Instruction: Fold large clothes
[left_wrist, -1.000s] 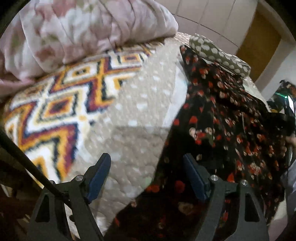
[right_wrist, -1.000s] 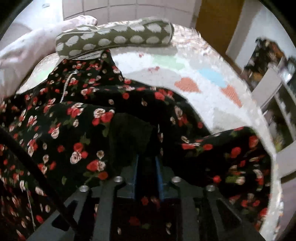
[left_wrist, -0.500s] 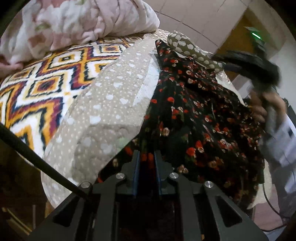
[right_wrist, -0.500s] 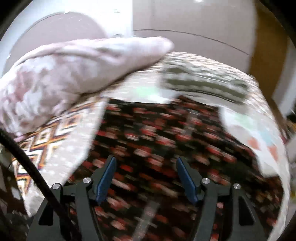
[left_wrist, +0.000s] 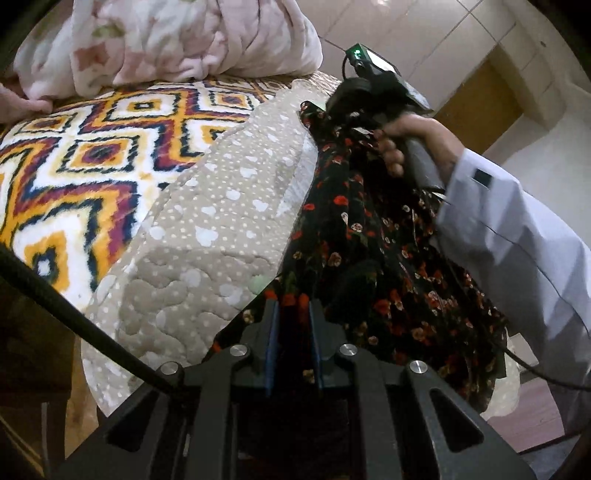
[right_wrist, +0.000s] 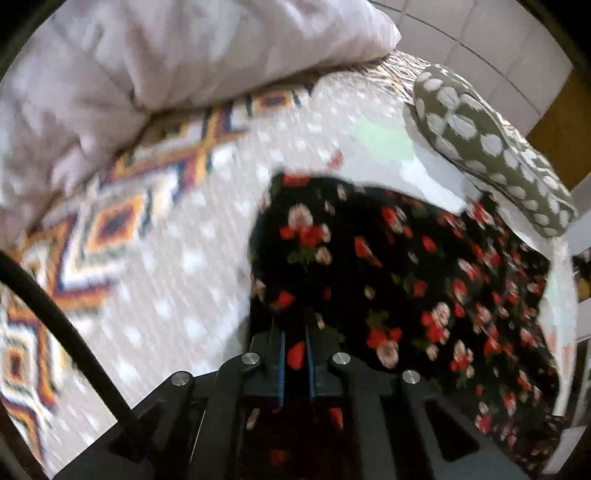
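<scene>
A pink blanket (left_wrist: 177, 40) lies bunched on a patterned rug (left_wrist: 92, 155); a beige quilt (left_wrist: 221, 221) covers the bed, with a spotted green pillow (right_wrist: 491, 147) on it.

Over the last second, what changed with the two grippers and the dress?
The left gripper, open a second ago, shut on the floral dress and stays clamped. The right gripper let go half a second ago, moved to the far end and now pinches the dress again. The dress still lies on the beige quilt.

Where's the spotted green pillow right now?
In the right wrist view, the pillow lies at the upper right on the bed, just beyond the far edge of the floral dress.
</scene>
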